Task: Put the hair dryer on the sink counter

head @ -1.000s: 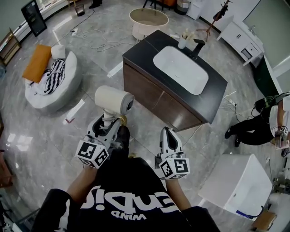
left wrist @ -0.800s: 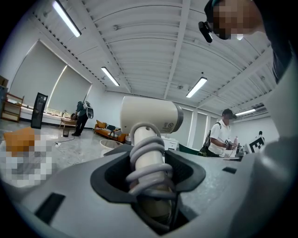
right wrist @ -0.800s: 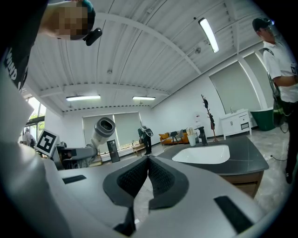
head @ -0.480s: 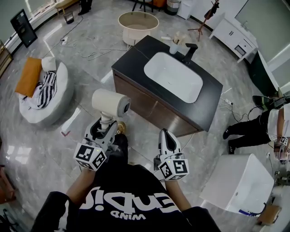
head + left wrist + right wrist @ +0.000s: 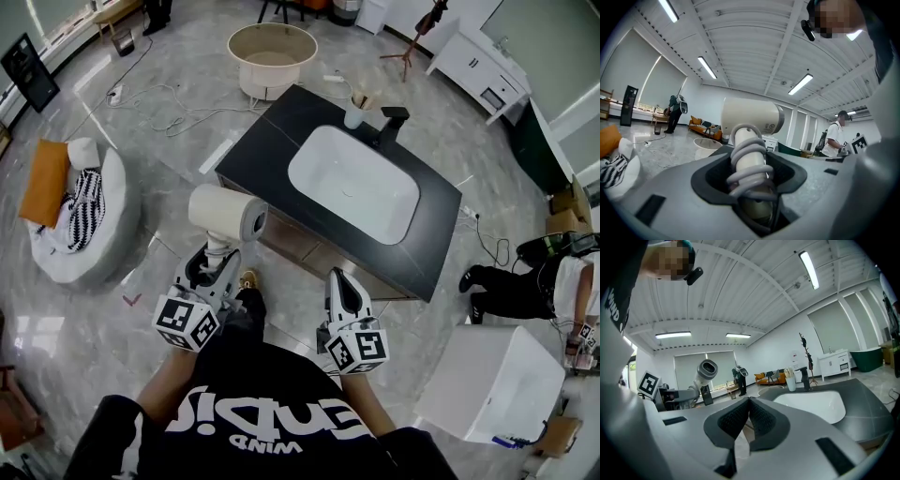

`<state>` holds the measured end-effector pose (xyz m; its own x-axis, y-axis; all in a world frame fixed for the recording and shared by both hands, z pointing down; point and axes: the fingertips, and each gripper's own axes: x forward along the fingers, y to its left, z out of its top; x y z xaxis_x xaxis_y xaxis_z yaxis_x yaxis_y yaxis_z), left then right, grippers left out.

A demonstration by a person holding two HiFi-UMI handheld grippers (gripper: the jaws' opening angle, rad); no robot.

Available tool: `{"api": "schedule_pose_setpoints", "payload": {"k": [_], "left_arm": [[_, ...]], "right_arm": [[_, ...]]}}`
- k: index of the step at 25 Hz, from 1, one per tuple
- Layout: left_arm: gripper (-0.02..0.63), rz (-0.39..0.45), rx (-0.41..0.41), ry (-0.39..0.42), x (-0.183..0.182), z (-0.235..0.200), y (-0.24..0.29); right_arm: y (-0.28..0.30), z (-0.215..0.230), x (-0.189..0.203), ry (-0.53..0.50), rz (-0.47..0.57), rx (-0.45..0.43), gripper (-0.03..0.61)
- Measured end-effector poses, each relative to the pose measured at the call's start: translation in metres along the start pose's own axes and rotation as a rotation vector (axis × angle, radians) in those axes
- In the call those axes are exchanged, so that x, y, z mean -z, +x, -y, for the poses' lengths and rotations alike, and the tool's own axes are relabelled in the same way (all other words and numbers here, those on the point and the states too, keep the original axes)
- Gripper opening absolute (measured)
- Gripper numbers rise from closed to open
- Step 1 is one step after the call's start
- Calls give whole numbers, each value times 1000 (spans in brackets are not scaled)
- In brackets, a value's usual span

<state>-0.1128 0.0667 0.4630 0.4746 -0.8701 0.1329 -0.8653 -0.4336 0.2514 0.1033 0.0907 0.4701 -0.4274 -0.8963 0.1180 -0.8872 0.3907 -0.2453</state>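
Note:
A cream hair dryer (image 5: 225, 212) stands upright in my left gripper (image 5: 214, 264), whose jaws are shut on its handle; a grey cord is coiled round that handle (image 5: 750, 159). The dryer head (image 5: 751, 117) points right, toward the sink counter (image 5: 272, 131), a dark cabinet top with a white basin (image 5: 352, 184) just ahead of me. My right gripper (image 5: 343, 292) hovers near the counter's front edge, shut with nothing between its jaws. In the right gripper view the dryer (image 5: 706, 370) shows at left and the basin (image 5: 811, 405) at right.
A black tap (image 5: 391, 122) and a white cup with brushes (image 5: 354, 112) stand at the counter's back. A round tub (image 5: 272, 58) lies beyond it, a white seat with cushions (image 5: 67, 217) at left, a white box (image 5: 491, 382) at right. A person (image 5: 539, 281) crouches far right.
The sink counter has come closer and lower in the head view as I step toward it. Both grippers keep their pose, the dryer still held upright.

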Motion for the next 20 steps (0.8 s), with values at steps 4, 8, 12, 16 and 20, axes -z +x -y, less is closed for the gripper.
{"api": "schedule_pose_setpoints", "payload": {"k": [4,8,12,16,20], "left_arm": [[225,-21,25,3,-15,-23,42],[225,-38,53,5,-32,-46,84],[225,-54,76,18,-47,-71,121],[225,-73,109,33,-58,-89,151],[225,-85,146,44,-67,-98,170]], "right_arm": [[43,14,-13,8,-4,28,23],[86,26,-28,13,6,56,23],[126,36,-38,21,19,86,23],[154,43,-46,28,36,121,23],[173,49,-52,48,64,156,23]]}}
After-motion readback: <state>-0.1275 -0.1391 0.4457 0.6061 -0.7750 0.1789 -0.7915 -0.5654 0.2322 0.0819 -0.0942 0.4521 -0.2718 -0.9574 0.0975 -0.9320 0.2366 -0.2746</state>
